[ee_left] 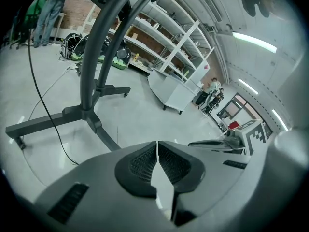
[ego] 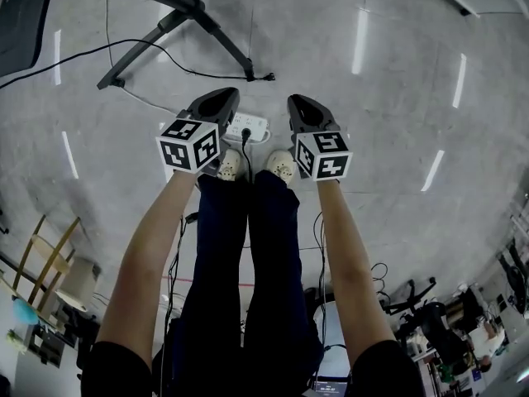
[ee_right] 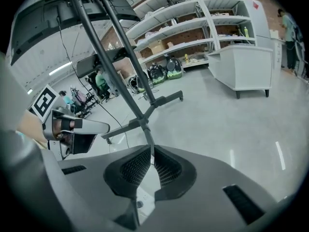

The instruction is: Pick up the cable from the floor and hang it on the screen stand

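Observation:
A thin black cable (ego: 124, 46) lies on the grey floor, running from the left to a plug end (ego: 266, 77) by a foot of the dark screen stand (ego: 178, 19). My left gripper (ego: 221, 98) and right gripper (ego: 299, 102) hang side by side above the floor, in front of the person's shoes and short of the cable. Both are shut, the pads meeting with nothing between them. The left gripper view shows its jaw tips (ee_left: 157, 144) aimed at the stand base (ee_left: 89, 112) and the cable (ee_left: 46, 110). The right gripper (ee_right: 152, 149) faces the stand's legs (ee_right: 140, 120).
A white power strip (ego: 248, 126) with a black plug lies on the floor between the grippers. White shelving (ee_left: 159, 47) and a white cabinet (ee_left: 176, 88) stand behind the stand. A wooden chair (ego: 41, 259) and cluttered gear (ego: 446, 329) lie behind the person.

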Available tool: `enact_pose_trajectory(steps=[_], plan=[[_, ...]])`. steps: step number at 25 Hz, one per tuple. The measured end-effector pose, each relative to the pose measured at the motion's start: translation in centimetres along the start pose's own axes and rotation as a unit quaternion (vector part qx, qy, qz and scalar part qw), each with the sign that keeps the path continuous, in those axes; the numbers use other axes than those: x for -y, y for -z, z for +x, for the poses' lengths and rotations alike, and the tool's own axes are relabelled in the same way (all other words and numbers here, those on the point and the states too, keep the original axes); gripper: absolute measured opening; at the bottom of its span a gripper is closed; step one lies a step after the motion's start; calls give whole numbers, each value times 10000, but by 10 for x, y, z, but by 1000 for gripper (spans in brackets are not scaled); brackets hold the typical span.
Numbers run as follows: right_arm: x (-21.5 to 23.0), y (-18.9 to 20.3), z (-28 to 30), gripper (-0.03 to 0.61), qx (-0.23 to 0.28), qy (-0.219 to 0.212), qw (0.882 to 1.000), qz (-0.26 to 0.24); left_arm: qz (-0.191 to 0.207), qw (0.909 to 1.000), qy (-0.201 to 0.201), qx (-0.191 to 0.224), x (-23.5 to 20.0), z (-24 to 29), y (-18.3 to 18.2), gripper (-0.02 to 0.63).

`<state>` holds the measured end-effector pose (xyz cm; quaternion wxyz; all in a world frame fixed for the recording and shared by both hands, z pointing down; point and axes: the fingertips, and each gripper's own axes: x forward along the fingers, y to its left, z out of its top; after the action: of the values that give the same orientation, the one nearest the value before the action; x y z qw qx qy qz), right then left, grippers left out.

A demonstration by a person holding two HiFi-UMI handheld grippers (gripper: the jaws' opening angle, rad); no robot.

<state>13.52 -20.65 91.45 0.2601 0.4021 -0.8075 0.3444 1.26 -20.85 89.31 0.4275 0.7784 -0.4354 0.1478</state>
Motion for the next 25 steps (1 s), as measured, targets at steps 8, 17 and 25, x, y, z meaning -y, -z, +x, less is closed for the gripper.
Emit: enact_pose_trajectory(steps=[8,17,25], plan=[[25,42,51,26,-205,4,9997,-96,107,9998,78,-129,-28,48,40,18],[51,104,111,29,-565,-73,9978,-335,219,9996,124,-161,-61,99,84,18],[57,145,159,195,-898,-204,9932,-711,374,9987,237,-247,-81,129,123,18]])
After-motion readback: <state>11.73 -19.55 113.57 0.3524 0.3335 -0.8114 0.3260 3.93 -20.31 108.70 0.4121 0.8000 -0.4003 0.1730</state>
